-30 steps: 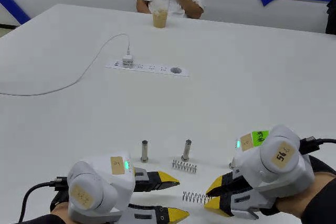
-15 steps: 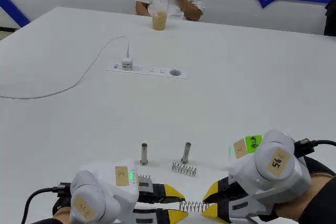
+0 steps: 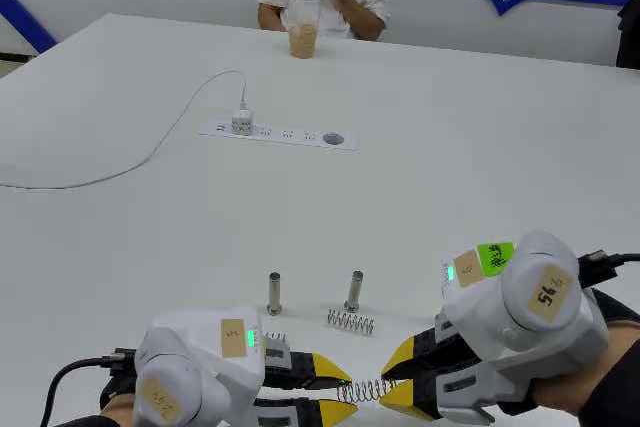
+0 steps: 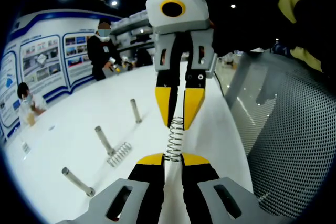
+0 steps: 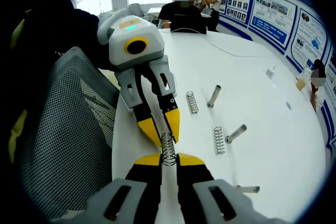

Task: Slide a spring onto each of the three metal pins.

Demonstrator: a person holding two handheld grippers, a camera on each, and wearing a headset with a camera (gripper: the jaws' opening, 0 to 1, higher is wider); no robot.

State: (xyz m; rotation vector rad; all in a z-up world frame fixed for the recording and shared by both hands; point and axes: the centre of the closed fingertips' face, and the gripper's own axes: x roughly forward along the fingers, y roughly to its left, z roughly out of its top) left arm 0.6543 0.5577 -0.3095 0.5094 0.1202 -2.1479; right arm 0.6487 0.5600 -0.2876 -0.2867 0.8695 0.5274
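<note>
1. The spring is up off the table now, strung between both grippers, on the near side of the pins.
2. The left gripper and right gripper each pinch one end tight.
3. Guessing it's ready for threading; the pins look bare.

White table, upright pins, loose spring, pwr strip, cup
</note>
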